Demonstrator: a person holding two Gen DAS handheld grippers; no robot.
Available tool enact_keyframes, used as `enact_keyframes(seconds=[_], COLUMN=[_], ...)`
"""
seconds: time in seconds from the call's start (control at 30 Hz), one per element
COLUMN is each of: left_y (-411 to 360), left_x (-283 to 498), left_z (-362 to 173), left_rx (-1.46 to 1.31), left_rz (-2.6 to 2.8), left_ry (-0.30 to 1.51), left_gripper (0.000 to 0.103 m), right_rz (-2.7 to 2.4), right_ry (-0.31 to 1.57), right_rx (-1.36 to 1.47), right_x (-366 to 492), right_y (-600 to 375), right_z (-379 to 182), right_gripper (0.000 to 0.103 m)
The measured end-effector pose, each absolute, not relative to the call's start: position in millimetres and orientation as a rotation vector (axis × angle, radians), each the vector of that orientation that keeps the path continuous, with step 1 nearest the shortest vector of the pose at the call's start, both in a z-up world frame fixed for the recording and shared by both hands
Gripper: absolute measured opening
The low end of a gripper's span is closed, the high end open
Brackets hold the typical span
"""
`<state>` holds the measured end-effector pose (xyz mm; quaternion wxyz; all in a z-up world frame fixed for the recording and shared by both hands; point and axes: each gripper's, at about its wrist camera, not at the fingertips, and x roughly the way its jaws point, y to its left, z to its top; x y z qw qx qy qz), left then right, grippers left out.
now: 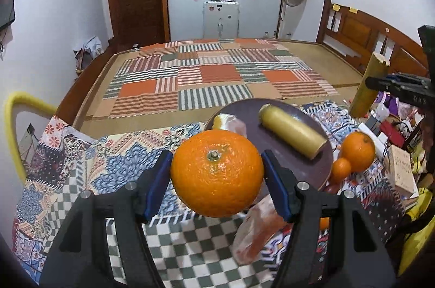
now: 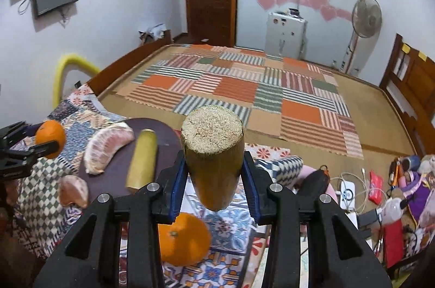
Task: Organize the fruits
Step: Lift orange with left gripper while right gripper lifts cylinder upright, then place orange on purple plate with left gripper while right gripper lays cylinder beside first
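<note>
Two grippers are each carrying a piece of fruit above the patterned cloth (image 1: 81, 160), and the dark plate (image 1: 323, 165) is lying ahead of both. The left gripper (image 1: 217, 174) is clamping a large orange (image 1: 217, 172) by its sides, stem end facing the camera, blue pads pressing on both flanks. The right gripper (image 2: 213, 174) is grasping a sugarcane piece (image 2: 213, 152) partway along its length, its long axis running nearly along the fingers and tilting away from the camera, so the cut fibrous end is pointing up and forward.

On the plate another sugarcane piece (image 1: 292, 131) is lying flat, its long axis running diagonally across the plate. A pomelo segment (image 2: 108, 149) is resting at the plate's left side, and a second segment (image 2: 73, 191) is sitting just off the rim on the cloth. An orange (image 2: 185, 239) is lying on the cloth under the right gripper, off the plate.

The plate seems to be lying ahead and to the right of the left gripper, and ahead and to the left of the right one. The carried cane would probably need laying down parallel beside the resting one
</note>
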<state>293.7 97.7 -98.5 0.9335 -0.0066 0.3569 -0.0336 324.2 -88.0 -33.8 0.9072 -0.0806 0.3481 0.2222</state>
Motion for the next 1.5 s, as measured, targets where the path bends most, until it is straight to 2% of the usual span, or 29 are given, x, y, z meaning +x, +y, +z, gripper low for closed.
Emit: enact_keyframes(seconds=[0.67, 1.5], left_y=[68.7, 46.4], left_x=[342.0, 370.3], left_z=[-121.5, -136.9], left_rx=[-0.011, 0.057], left_rz=[-0.115, -0.147], left_ry=[0.797, 0.849], left_gripper=[0.066, 0.066], right_rz=[0.583, 0.588], right_ry=[0.766, 0.9], right_rx=[-0.217, -0.218], right_x=[327.3, 377.7], right_y=[-48.7, -6.8], right_z=[-59.8, -77.6], right_gripper=[0.035, 0.035])
